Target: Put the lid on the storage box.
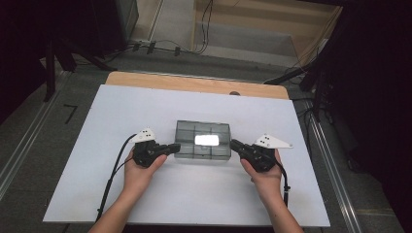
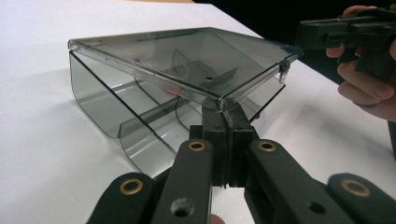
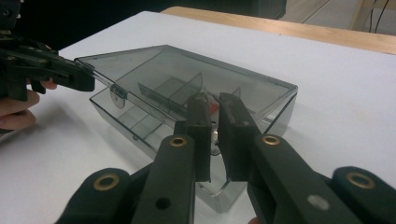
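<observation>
Currently the smoked-plastic compartment box point(image 1: 202, 141) sits mid-table on the white board point(image 1: 97, 145), its lid point(image 2: 187, 60) raised slightly. The left gripper point(image 2: 227, 122) is pinched on the lid's near corner; the right gripper point(image 3: 215, 105) has its jaws nearly together at the opposite edge, contact there uncertain. Judged step: opening the lid. Next move calls for an even lift on both sides.

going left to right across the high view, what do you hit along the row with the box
cable → left gripper → smoky clear plastic box → right gripper → bare white table top
</observation>
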Demonstrator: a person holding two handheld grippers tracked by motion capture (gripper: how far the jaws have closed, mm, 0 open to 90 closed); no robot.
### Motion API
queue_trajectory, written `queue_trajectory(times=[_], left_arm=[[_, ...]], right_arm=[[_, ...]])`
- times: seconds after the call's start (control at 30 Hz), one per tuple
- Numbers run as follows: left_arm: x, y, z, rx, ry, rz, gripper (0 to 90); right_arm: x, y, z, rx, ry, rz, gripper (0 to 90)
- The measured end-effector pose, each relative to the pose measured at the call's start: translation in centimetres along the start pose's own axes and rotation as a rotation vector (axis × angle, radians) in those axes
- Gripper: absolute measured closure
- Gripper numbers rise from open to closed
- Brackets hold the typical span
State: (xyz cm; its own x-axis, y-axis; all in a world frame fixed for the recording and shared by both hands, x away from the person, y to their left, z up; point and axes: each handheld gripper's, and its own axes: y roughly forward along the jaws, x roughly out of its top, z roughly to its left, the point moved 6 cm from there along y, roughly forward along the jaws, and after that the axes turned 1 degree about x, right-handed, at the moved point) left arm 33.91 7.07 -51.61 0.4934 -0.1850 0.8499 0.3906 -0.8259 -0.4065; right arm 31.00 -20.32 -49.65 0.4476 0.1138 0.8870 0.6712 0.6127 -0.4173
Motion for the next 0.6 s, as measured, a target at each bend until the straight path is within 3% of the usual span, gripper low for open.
queue_trajectory(times=[0.6], left_arm=[[-1.3,-0.2,0.0,0.011,-0.017,0.020,88.1]], right_arm=[[-1.3,0.3,0.0,0.000,0.003,0.020,80.9]])
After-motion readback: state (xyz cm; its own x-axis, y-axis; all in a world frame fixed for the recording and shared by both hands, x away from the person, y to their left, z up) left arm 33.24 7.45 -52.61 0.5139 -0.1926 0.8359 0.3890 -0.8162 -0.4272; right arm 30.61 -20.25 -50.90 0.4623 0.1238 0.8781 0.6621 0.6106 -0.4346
